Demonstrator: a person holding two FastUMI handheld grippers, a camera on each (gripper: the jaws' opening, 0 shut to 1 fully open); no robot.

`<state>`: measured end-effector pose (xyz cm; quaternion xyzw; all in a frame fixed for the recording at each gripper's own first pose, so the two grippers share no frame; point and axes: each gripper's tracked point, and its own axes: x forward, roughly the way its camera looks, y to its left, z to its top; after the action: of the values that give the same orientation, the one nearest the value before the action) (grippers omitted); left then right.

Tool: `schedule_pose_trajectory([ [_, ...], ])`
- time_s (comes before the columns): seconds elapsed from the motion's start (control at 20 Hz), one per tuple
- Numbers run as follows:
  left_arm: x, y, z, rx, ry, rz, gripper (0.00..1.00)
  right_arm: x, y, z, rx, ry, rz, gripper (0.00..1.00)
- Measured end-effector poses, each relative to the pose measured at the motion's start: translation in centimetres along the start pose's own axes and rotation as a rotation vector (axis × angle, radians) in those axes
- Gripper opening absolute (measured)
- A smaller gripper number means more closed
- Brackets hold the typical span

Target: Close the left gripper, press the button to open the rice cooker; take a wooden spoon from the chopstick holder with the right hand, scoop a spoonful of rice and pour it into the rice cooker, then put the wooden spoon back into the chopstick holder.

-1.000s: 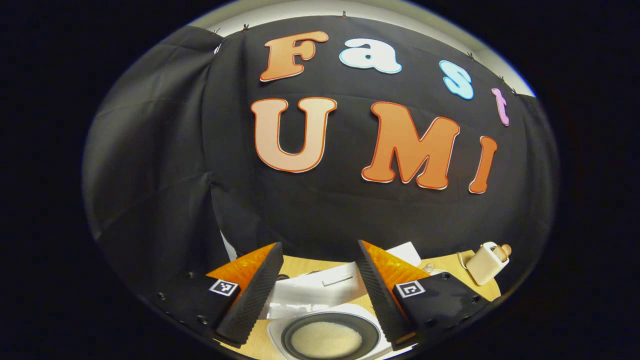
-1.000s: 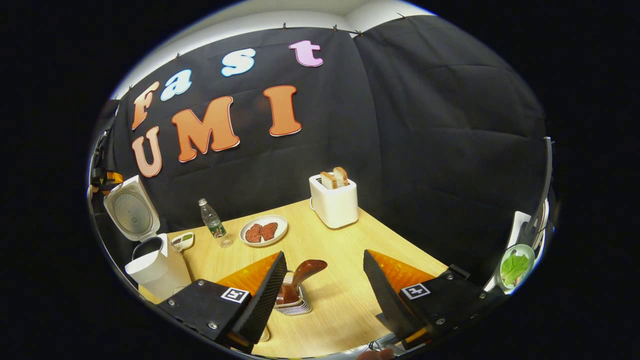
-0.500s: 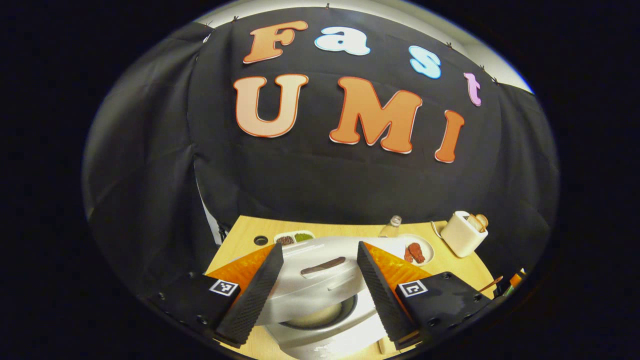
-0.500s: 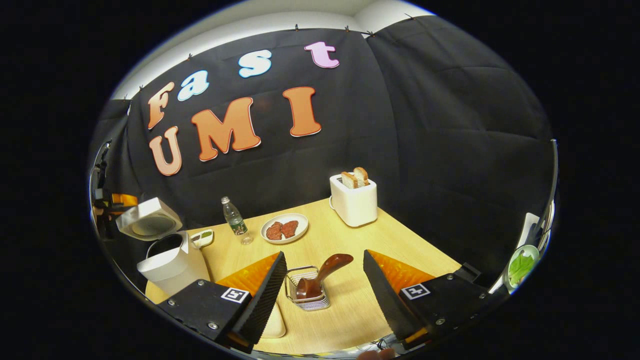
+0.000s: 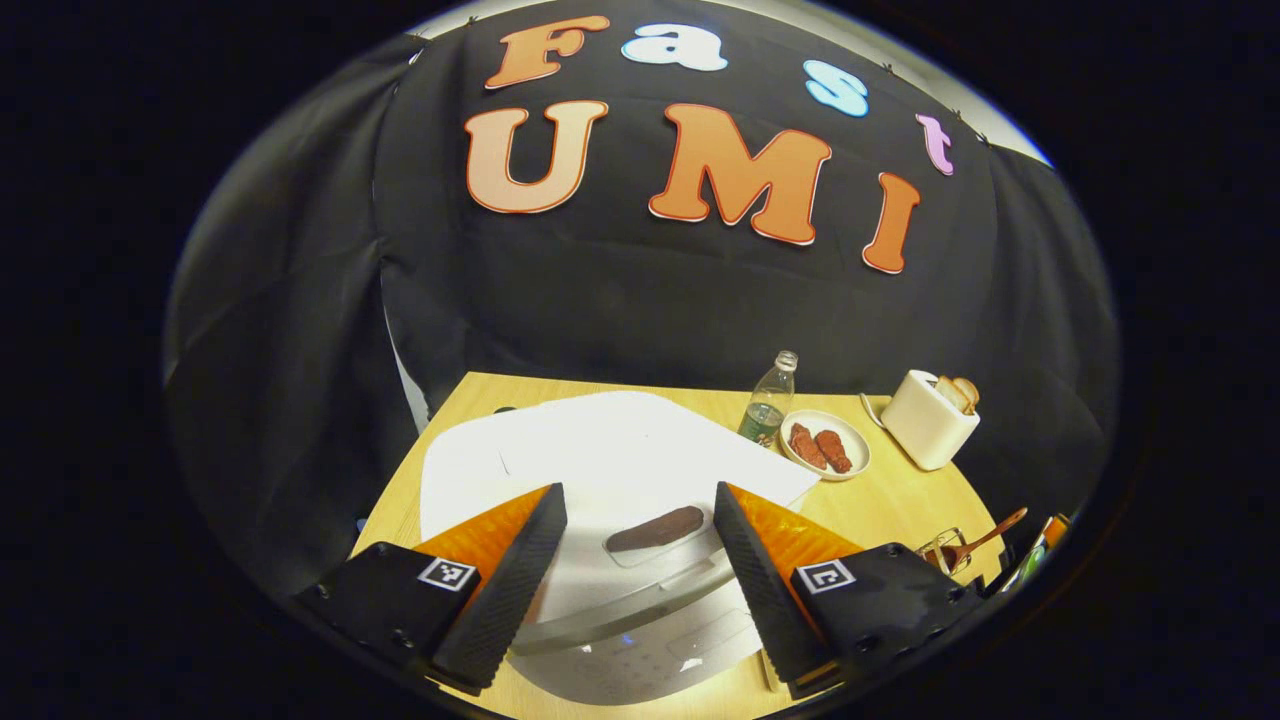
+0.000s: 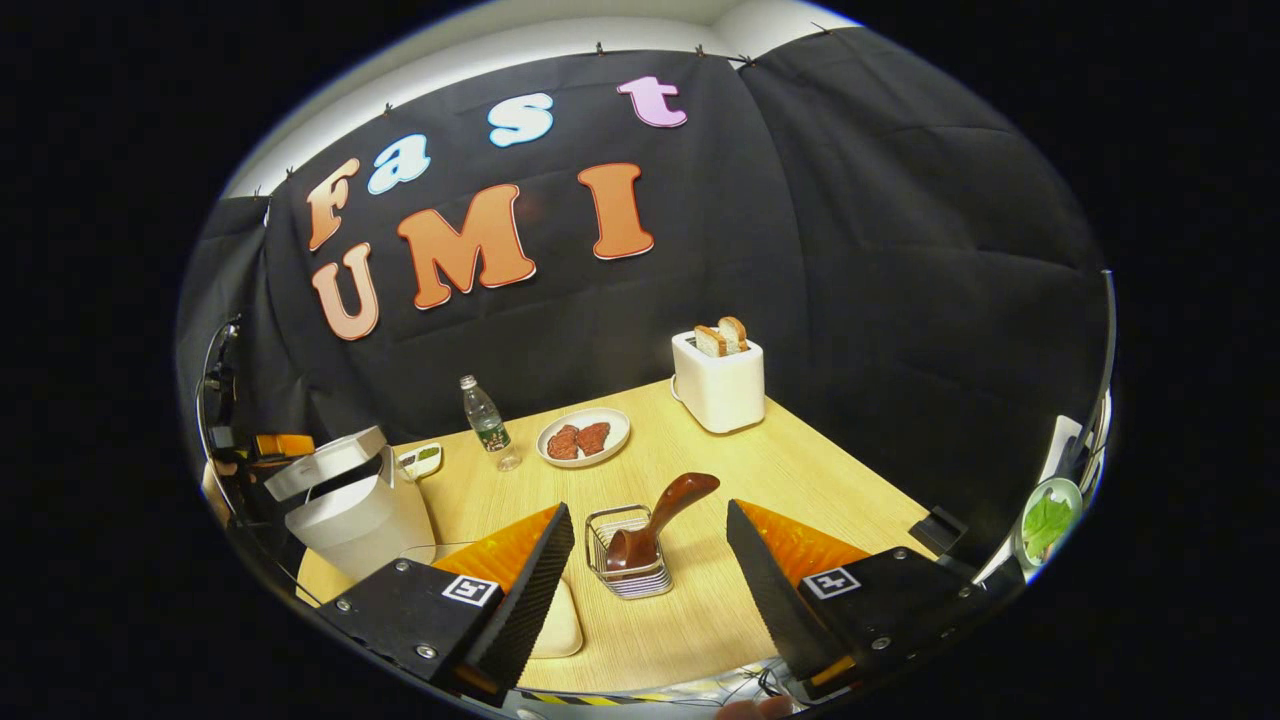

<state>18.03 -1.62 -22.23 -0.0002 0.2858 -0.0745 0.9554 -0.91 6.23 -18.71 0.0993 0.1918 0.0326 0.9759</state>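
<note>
The white rice cooker point(image 5: 640, 470) lies right below my left gripper point(image 5: 638, 490), whose fingers stand open above its lid on either side of the dark lid handle point(image 5: 655, 528). In the right gripper view the cooker point(image 6: 355, 505) stands at the left, its lid point(image 6: 325, 462) tilted low over the body with a narrow gap. The wooden spoon point(image 6: 665, 505) leans in the wire chopstick holder point(image 6: 625, 555), a little ahead of my open, empty right gripper point(image 6: 647, 508). A pale dish point(image 6: 558, 630) sits half hidden behind one of its fingers.
On the wooden table point(image 6: 790, 470) stand a water bottle point(image 6: 486, 420), a plate of meat point(image 6: 583, 437), a white toaster with bread point(image 6: 720, 375) and a small sauce dish point(image 6: 420, 460). A bowl of greens point(image 6: 1045, 520) sits at the far right.
The cooker lid has swung down from upright to almost shut, hiding the rice in the pot. The left gripper's view has tipped down over it. The right gripper has drawn back slightly.
</note>
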Motion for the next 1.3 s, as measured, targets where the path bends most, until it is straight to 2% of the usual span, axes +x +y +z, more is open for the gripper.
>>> schedule_pose_trajectory([
  [0.45,1.4,0.1,-3.9,0.038,0.003,0.044,1.0,0.4,-0.9,-0.1,0.008,0.003,-0.022,0.95],
  [0.65,2.3,0.2,-3.9,0.06,-0.016,0.038,1.0,0.7,-0.9,-0.2,0.01,0.01,-0.023,0.95],
  [0.85,2.5,0.2,-4.0,0.028,-0.047,0.041,1.0,0.8,-1.0,0.0,0.022,0.003,-0.026,0.95],
  [1.0,2.6,-0.1,-3.8,0.081,-0.053,0.058,1.0,0.7,-1.0,0.1,0.012,0.0,-0.025,0.95],
  [1.2,1.2,-0.6,-3.9,0.088,-0.032,0.051,1.0,0.4,-0.8,1.5,0.008,-0.03,-0.016,0.95],
  [1.3,-0.2,-0.5,-3.0,0.078,-0.058,0.05,1.0,0.4,-0.4,2.2,0.007,-0.042,-0.008,0.95],
])
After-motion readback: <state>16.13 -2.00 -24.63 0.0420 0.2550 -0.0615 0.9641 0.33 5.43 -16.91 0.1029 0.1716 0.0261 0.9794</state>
